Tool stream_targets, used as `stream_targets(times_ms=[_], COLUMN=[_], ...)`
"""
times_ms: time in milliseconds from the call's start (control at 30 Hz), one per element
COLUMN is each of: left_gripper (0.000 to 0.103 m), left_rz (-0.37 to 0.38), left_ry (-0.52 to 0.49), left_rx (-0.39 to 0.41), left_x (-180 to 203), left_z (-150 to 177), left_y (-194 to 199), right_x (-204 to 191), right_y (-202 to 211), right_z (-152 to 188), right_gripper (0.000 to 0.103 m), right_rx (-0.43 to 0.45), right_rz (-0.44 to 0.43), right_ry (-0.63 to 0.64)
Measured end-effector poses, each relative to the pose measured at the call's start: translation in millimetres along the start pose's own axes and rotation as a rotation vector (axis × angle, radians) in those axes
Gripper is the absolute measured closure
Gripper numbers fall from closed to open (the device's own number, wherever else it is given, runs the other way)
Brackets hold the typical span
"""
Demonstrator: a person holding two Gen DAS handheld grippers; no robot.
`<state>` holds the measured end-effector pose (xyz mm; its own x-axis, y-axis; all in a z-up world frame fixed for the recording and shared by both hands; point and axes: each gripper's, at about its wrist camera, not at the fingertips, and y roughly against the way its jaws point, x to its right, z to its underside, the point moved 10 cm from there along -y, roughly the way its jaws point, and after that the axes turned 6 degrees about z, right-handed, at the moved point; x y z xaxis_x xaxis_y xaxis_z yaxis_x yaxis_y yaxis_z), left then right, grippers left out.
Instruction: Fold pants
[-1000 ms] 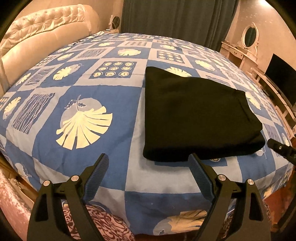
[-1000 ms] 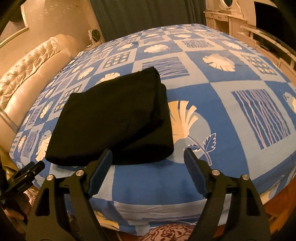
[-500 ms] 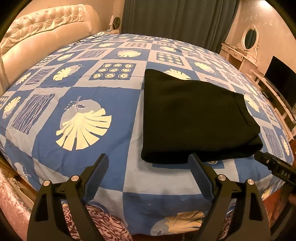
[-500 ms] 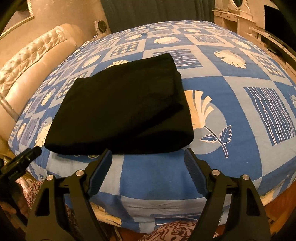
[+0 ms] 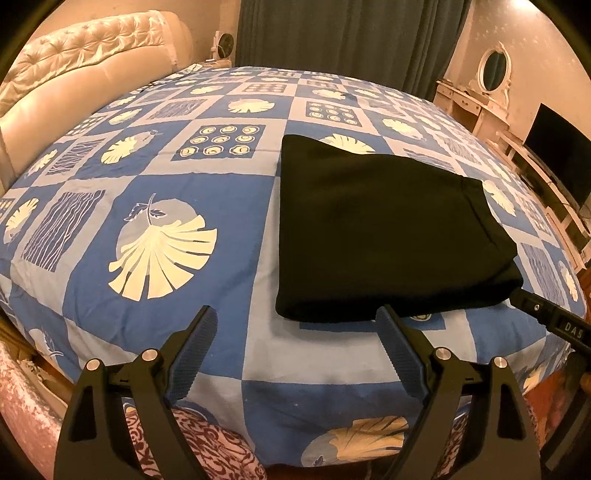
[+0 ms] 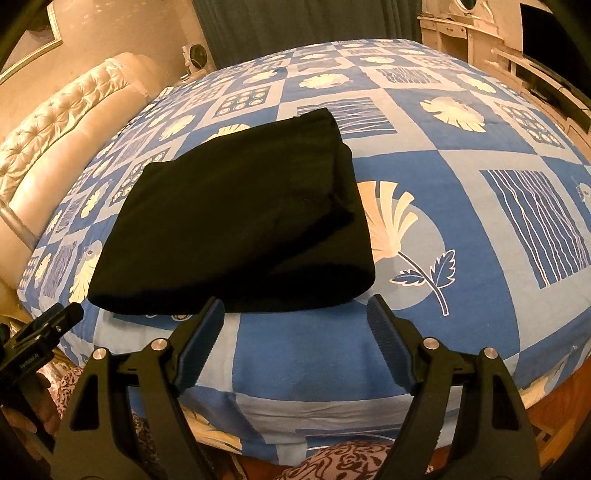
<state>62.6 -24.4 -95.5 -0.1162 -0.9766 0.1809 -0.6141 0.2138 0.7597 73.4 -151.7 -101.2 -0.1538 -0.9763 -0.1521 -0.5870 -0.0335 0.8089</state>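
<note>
Black pants lie folded into a flat, layered rectangle on the blue patterned bedspread; in the right wrist view the same pants show their stacked layers along the right side. My left gripper hovers open over the near edge of the bed, just short of the pants' near left corner, with nothing between its fingers. My right gripper is also open and empty, just short of the pants' near right edge. Each view catches a bit of the other gripper at its side.
A cream tufted headboard stands at the left. Dark curtains hang behind the bed. A white dressing table with an oval mirror and a dark screen stand at the right. Patterned fabric shows below the bed's near edge.
Both views have shifted slightly, so the pants now sit a little further right in each frame. The right gripper's tip has crept further into the left wrist view. The pants lie as before.
</note>
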Motion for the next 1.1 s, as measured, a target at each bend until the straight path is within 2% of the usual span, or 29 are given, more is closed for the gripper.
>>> stream_targets(times_ms=[500,1100], left_gripper=[0.017,0.017], left_rz=[-0.051,-0.062], left_ry=[-0.022,-0.053], left_rx=[0.012,0.032], left_x=[-4.3,2.2], left_z=[-4.0,-6.7], left_y=[2.5,4.3], right_x=[-1.8,-6.1], right_y=[-1.0,-2.9], right_z=[2.4,4.8], right_gripper=[0.023,0.023], right_rx=[-0.005,-0.015], right_rz=[-0.001,-0.006], right_ry=[0.004,0.017])
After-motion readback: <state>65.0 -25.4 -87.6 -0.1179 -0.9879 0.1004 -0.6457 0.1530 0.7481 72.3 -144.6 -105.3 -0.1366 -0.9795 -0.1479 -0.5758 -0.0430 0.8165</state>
